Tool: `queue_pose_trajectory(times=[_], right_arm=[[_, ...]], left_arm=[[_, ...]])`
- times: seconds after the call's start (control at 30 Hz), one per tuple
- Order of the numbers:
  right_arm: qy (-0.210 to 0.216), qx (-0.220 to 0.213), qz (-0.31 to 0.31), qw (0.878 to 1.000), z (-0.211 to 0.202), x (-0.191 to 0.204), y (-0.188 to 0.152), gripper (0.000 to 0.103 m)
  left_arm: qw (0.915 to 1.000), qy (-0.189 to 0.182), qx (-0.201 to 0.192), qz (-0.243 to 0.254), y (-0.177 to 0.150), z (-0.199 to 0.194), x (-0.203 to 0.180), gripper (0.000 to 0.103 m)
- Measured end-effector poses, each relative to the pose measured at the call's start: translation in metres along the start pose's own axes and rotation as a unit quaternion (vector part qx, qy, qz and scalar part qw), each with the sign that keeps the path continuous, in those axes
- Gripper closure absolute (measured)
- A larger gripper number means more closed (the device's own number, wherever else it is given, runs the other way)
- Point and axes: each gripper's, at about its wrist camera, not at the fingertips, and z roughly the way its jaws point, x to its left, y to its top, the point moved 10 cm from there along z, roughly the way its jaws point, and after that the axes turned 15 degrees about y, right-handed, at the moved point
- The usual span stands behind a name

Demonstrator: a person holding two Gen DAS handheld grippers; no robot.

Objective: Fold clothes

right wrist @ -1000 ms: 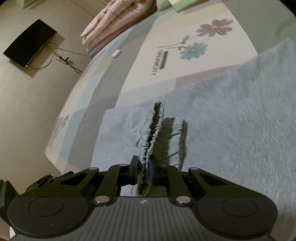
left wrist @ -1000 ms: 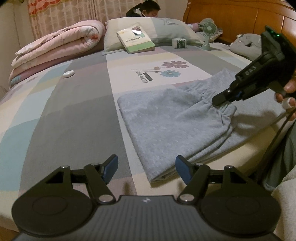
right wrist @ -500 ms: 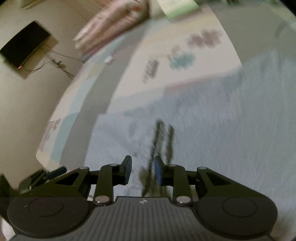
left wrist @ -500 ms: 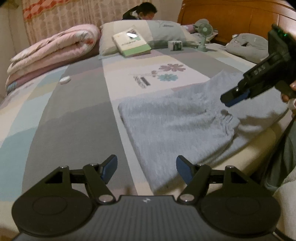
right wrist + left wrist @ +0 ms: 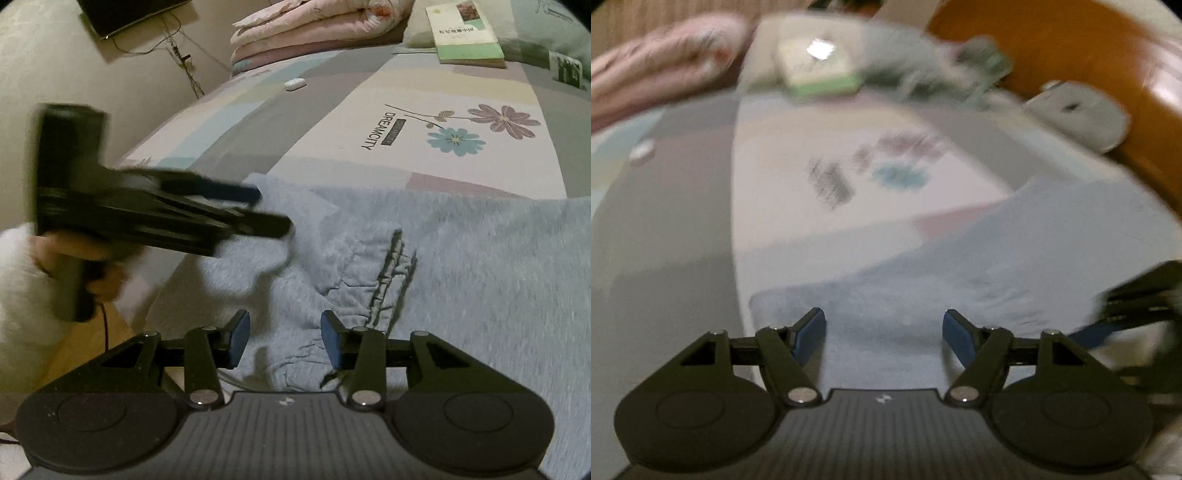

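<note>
Grey fleece trousers (image 5: 461, 258) lie folded on the patchwork bed sheet (image 5: 369, 103), with the gathered elastic waistband (image 5: 391, 280) lying loose on top. My right gripper (image 5: 285, 332) is open just above the cloth near the waistband, with nothing between its pads. In the blurred left wrist view my left gripper (image 5: 884, 332) is open over the near left corner of the trousers (image 5: 960, 288). The right wrist view shows the left gripper (image 5: 271, 212) held by a hand (image 5: 70, 254), hovering over that corner. The right gripper (image 5: 1100, 317) shows at the right edge of the left wrist view.
A green-edged book (image 5: 465, 33) rests on a pillow at the head of the bed beside a rolled pink quilt (image 5: 314, 29). A small white object (image 5: 294, 84) lies on the sheet. The wooden headboard (image 5: 1071, 55) stands far right. The bed edge (image 5: 159, 295) drops to the floor on the left.
The right gripper let go of the waistband, opened wider and drew back. The waistband dropped onto the trousers. The left gripper swung forward and right over the garment's corner.
</note>
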Motion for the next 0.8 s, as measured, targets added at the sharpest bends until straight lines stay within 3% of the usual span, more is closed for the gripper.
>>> queue_pose_trajectory(times=[0.07,0.2,0.4,0.57,0.8], right_arm=[[0.007,-0.006,0.009,1.000,-0.002,-0.003,-0.001,0.055],[0.011,-0.010,0.017,1.000,0.000,-0.005,0.000,0.055],[0.007,-0.015,0.013,1.000,-0.001,-0.003,-0.002,0.055],[0.005,-0.014,0.019,1.000,0.000,-0.002,0.001,0.055],[-0.022,0.000,-0.046,0.999,0.003,0.023,0.033,0.050]], left_arm=[[0.9999,0.011,0.011,0.000,-0.005,0.007,0.001,0.030],[0.9992,0.035,0.000,0.022,-0.006,-0.022,0.001,0.031],[0.9999,-0.011,0.001,0.003,-0.038,-0.063,-0.003,0.026],[0.9999,0.008,-0.006,0.000,-0.049,-0.073,0.004,0.025],[0.9993,0.035,-0.015,-0.005,-0.063,-0.087,0.013,0.024]])
